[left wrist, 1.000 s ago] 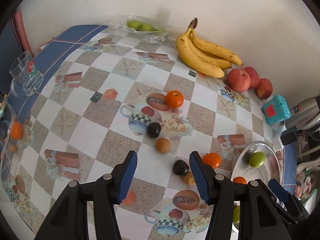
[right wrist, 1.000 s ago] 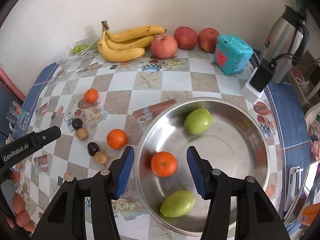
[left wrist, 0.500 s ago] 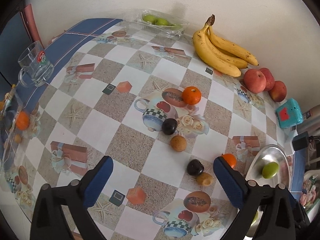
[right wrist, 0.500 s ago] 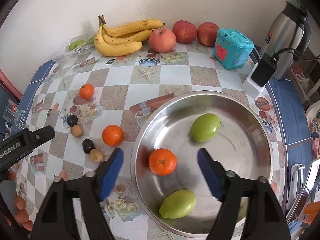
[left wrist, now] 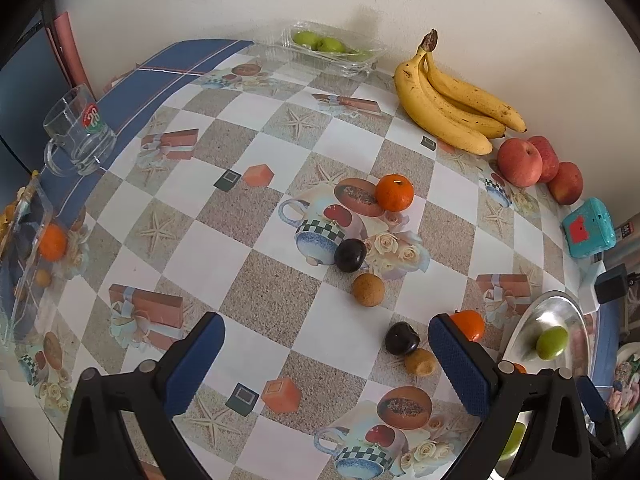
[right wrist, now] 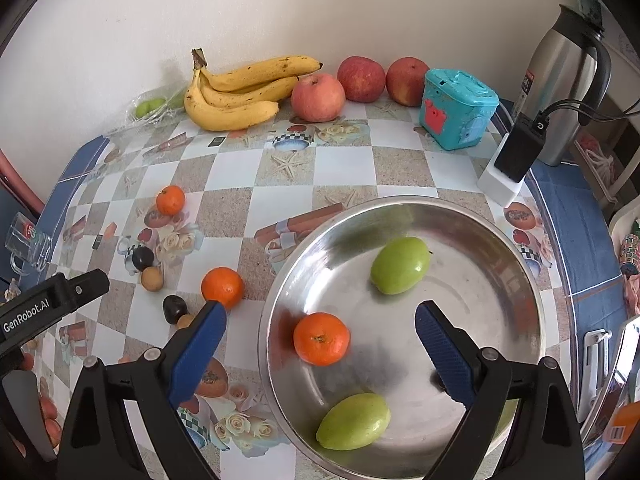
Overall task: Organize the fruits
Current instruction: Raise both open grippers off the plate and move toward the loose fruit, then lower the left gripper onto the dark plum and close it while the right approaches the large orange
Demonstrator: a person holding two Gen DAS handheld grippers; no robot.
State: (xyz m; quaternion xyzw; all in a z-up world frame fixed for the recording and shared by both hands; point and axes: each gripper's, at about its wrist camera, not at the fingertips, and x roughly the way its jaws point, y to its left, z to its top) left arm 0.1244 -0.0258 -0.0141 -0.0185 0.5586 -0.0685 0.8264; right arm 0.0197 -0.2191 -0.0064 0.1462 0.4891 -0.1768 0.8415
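Observation:
A steel bowl (right wrist: 400,200) holds an orange (right wrist: 321,338) and two green fruits (right wrist: 400,266) (right wrist: 354,422). My right gripper (right wrist: 320,316) hangs over the bowl with its jaws opening. The orange lies below and between them, untouched. Another orange (right wrist: 222,287) rests on the table just left of the bowl. My left gripper (left wrist: 326,344) stands wide open above the table with nothing in it. Near its right finger lie a dark plum (left wrist: 401,338), a brown fruit (left wrist: 419,362) and a half-hidden orange (left wrist: 468,324). Further back are an orange (left wrist: 394,198), a plum (left wrist: 350,255) and a brown fruit (left wrist: 368,289).
Bananas (right wrist: 236,100) and three apples (right wrist: 318,96) line the wall. A teal box (right wrist: 460,108), a steel flask (right wrist: 564,80) and a charger (right wrist: 516,156) stand at the right. A glass mug (left wrist: 78,128) and a clear tray of green fruit (left wrist: 332,48) are at the left and back.
Both grippers' jaws have spread from fairly narrow to wide. The left view has shifted slightly over the table. No fruit has moved.

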